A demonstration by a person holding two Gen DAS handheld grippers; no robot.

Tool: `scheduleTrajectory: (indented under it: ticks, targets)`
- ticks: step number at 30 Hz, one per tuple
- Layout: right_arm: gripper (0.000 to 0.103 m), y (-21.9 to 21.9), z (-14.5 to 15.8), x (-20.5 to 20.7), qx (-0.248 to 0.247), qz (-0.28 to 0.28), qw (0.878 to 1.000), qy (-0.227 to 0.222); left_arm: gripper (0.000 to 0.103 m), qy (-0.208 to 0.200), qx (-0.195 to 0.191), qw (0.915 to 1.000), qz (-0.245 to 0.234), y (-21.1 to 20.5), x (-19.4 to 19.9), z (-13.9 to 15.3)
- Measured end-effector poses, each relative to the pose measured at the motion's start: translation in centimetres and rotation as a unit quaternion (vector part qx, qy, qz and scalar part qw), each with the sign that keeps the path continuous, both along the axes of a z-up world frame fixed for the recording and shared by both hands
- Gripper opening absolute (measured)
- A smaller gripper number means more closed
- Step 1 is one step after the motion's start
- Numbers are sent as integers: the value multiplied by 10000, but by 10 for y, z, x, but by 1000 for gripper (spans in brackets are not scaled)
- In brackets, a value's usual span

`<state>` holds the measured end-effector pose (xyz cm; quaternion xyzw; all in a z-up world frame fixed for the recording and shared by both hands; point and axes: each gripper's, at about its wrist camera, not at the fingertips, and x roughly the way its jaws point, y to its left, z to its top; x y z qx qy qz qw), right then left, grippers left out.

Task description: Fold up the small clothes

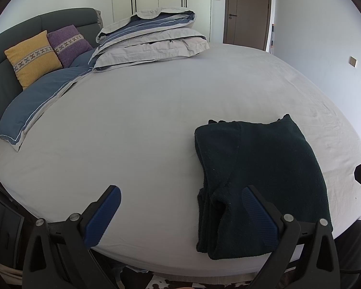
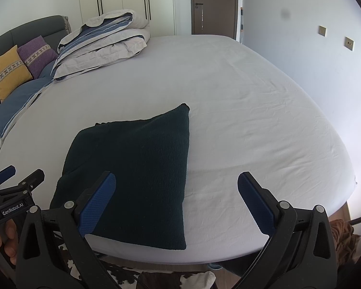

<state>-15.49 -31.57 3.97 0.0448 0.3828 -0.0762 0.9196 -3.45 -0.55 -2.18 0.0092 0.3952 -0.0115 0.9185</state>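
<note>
Both grippers, left gripper (image 1: 181, 210) and right gripper (image 2: 177, 201), gape wide and empty over the folded dark garment (image 2: 137, 168).
It lies at the bed's (image 2: 240, 96) near edge; folded duvet (image 1: 151, 41) and cushions (image 1: 32, 56) sit at ten o'clock, nothing between.

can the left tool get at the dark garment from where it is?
Probably yes. The left tool is open at the bed edge, the garment lies right beside its right finger, and nothing sits between them.

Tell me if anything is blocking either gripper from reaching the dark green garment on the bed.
Nothing visible is. The dark green garment lies folded near the bed's front edge, with both the open left gripper and the open right gripper right before it.
</note>
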Motion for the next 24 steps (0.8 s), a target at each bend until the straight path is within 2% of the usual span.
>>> scheduleTrajectory:
  ticks: [24]
  targets:
    - [103, 1, -5, 0, 5, 21, 10000, 29, 103, 19, 1, 10000, -9, -1, 2, 1]
